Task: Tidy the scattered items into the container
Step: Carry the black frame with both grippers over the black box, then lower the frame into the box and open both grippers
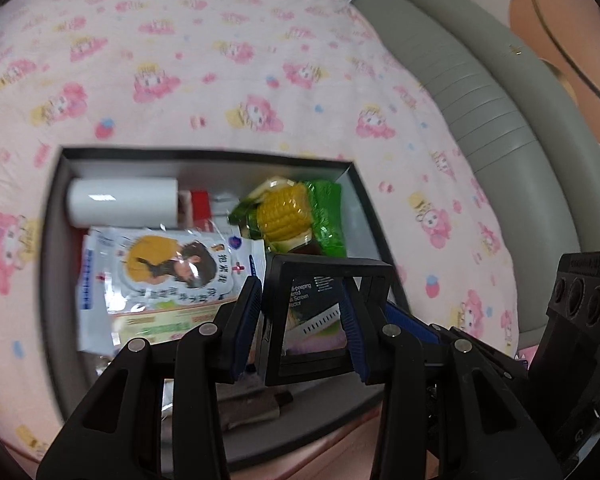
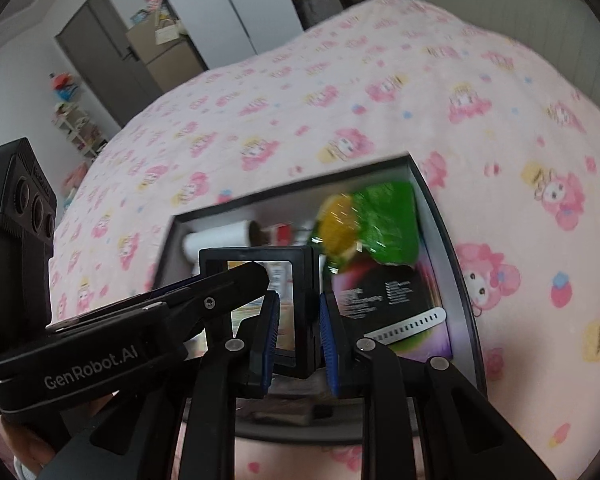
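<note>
Both grippers pinch one black square frame with a clear film window point(image 1: 320, 320), held over the open dark box point(image 1: 52, 240). Left gripper point(image 1: 304, 320) clamps its flat faces; right gripper point(image 2: 298, 320) clamps its edge. Inside the box: white cylinder point(image 1: 122, 202), glossy corn packet point(image 1: 296, 212), printed pouch point(image 1: 160, 276). Pink patterned cotton sheet point(image 1: 220, 80) lies beneath.
</note>
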Demonstrator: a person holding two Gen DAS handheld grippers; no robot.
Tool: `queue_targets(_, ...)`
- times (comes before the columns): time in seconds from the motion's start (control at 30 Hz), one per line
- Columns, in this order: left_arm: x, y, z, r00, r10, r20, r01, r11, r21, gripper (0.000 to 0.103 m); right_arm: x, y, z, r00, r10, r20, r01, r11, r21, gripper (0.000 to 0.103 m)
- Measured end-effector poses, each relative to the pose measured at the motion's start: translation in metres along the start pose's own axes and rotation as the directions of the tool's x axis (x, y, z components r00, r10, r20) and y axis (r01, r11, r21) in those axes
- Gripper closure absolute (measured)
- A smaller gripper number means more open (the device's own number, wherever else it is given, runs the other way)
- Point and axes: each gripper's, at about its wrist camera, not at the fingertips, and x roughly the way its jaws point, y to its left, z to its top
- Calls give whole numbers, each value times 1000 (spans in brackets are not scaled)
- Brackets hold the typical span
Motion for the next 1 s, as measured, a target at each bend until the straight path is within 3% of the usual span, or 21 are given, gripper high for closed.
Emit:
queue_targets(0.37, 61, 14, 5, 995, 7, -102, -12, 999, -45, 64, 50, -41, 0, 997, -21, -73, 27, 997, 74, 84)
queue_targets(0.6, 52, 21, 6, 996, -3, -87, -3, 997, -74, 64, 59, -59, -4, 995, 11, -102, 3, 991, 135, 85)
queue_targets(0.73, 43, 23, 3, 996, 64, -61, -68, 996, -63, 64, 47, -67, -5, 998, 33, -54, -23, 984, 178, 85)
queue_targets(0.8, 43, 22, 0, 992, 109, -67, -112, 993, -43, 76, 41, -64, -6, 999, -1, -34, 6, 987, 159, 85)
queue_targets(0.83, 44, 21, -1, 989, 132, -69, -134, 990, -34, 76, 38, -62, -6, 1000, -18, -24, 21, 989, 149, 85)
queue_targets(1.0, 48, 14, -5, 973, 216, -78, -215, 976, 17, 77, 42, -50, -12, 997, -54, -48, 58, 995, 84, 85)
